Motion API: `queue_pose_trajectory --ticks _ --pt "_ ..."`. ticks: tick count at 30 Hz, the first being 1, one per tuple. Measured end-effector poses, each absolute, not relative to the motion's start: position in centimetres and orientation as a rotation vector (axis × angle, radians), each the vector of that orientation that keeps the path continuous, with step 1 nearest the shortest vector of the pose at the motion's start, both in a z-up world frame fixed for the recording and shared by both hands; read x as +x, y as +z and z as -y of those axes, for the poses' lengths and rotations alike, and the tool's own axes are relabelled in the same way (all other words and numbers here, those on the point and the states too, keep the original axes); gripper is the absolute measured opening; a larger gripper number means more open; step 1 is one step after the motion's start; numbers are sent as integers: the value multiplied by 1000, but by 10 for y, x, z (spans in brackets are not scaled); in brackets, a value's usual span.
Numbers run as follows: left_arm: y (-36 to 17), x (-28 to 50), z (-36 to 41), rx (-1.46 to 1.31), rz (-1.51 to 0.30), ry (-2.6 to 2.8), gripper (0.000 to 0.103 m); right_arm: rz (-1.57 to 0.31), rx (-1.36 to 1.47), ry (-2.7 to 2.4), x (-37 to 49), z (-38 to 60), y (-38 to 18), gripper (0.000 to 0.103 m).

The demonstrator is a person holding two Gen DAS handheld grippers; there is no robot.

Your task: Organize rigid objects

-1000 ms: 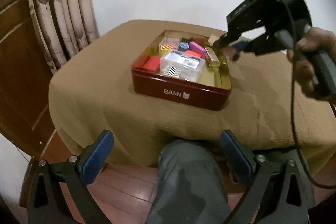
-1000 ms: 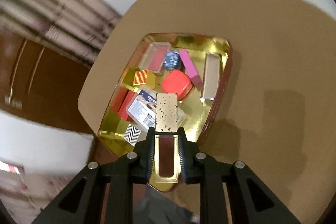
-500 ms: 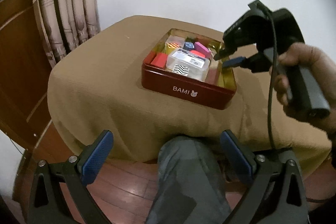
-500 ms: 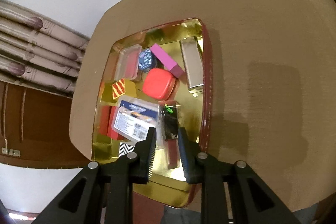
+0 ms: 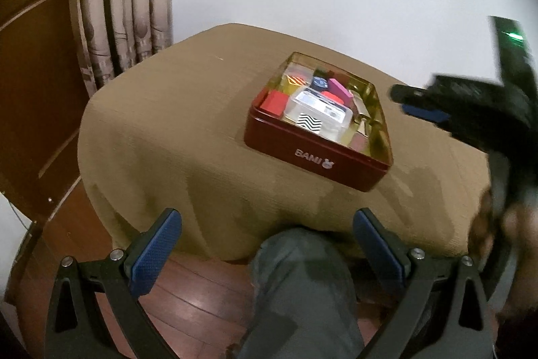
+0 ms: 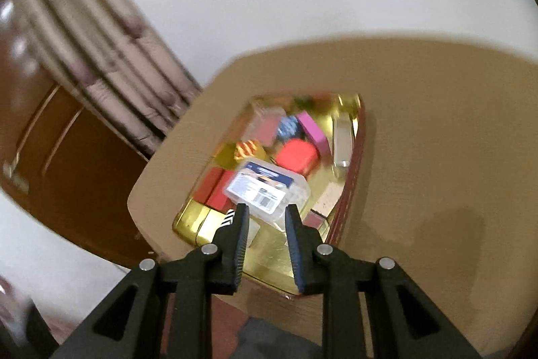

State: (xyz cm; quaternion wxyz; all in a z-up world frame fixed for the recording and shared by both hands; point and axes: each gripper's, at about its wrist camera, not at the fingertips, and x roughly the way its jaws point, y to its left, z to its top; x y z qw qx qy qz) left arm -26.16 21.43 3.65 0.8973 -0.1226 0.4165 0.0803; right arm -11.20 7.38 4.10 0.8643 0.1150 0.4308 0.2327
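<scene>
A dark red tin (image 5: 312, 155) with a gold inside sits on the brown-clothed table (image 5: 175, 123). It holds several small boxes: a clear plastic case (image 6: 265, 190), a red box (image 6: 297, 155), a pink bar (image 6: 312, 132), a gold bar (image 6: 343, 140) and a speckled gold bar (image 6: 331, 201) by the right wall. My right gripper (image 6: 267, 214) is open and empty, above the tin's near end; it shows blurred at the right of the left wrist view (image 5: 423, 105). My left gripper (image 5: 265, 224) is wide open and empty, below the table's front edge.
A curtain (image 5: 124, 5) and a wooden door (image 5: 37, 63) stand to the left of the table. A white wall is behind. The person's knee (image 5: 302, 291) is under the table's front edge, above a wood floor.
My right gripper let go of the speckled gold bar into the tin, then opened and drew back and up to the right. The left gripper stayed open and turned a little.
</scene>
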Motion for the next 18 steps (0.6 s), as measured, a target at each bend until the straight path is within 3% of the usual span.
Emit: queue_pose_trajectory --ticks 3,5,12,14,18 --pt "38 -260 -216 -248 -852 186 101 -741 108 473 -145 -80 57 37" --pt "40 -259 -217 -234 -840 200 101 -655 62 449 -162 -79 65 53" --pt "53 -256 -215 -167 -769 231 101 -415 -33 331 -206 -73 91 66" --pt "56 -254 -214 -156 -754 237 101 -388 -51 298 -213 -72 97 77" --pt "61 -251 -213 -139 -730 242 101 -353 -34 292 -223 -64 106 78"
